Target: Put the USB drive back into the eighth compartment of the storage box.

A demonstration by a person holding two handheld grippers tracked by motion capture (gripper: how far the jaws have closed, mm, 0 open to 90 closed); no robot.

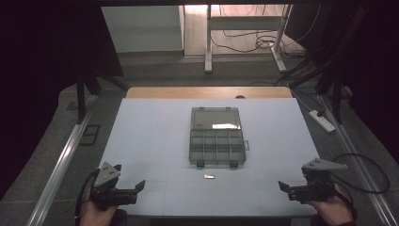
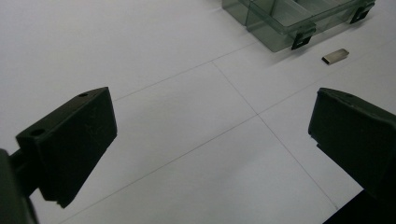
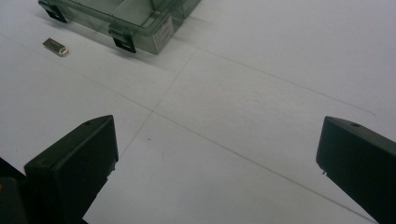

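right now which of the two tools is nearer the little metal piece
The left tool: the metal piece lies left of midway between them, farther from the right tool.

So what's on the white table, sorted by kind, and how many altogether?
Clear compartment box, lid open: 1
Small metal piece in front of it: 1
Hand-held grippers, left gripper and right gripper, both open: 2
Total: 4

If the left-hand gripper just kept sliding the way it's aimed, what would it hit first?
Probably the small silver metal piece just before the clear plastic compartment box; the left gripper has bare white table until there, though depth is uncertain.
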